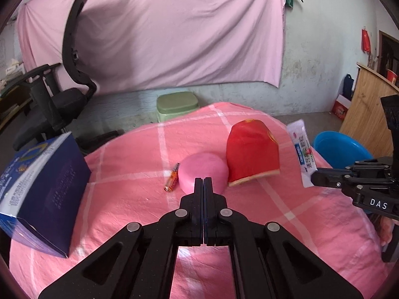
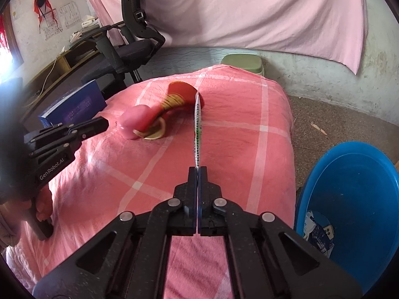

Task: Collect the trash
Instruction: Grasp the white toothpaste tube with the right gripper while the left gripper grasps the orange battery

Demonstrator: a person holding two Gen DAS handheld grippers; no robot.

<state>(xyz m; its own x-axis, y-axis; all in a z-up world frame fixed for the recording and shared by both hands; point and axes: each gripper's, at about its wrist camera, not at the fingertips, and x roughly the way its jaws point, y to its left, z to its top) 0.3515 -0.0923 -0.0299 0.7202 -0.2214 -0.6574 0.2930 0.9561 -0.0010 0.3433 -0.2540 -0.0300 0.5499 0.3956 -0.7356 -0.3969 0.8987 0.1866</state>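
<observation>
My left gripper [image 1: 203, 180] is shut with nothing between its pads, just above the near edge of a pink round puck [image 1: 207, 167]. A small orange battery [image 1: 172, 180] lies to the puck's left, and a crushed red paper cup [image 1: 251, 149] leans on its right. My right gripper [image 2: 197, 169] is shut on a flat white printed wrapper [image 2: 197, 124], held edge-on above the cloth. In the left wrist view that gripper [image 1: 313, 177] grips the wrapper [image 1: 300, 147] by its lower end. A blue basin [image 2: 354, 174] stands on the floor to the right, with a crumpled blue-white carton [image 2: 319, 234] inside.
A pink checked cloth [image 1: 124, 199] covers the surface. A dark blue box [image 1: 42, 189] stands at its left edge. Beyond are a black office chair [image 1: 62, 99], a green stool [image 1: 177, 104] and a hanging pink sheet [image 1: 162, 30]. A hand [image 2: 43, 206] holds the left gripper [image 2: 102, 124].
</observation>
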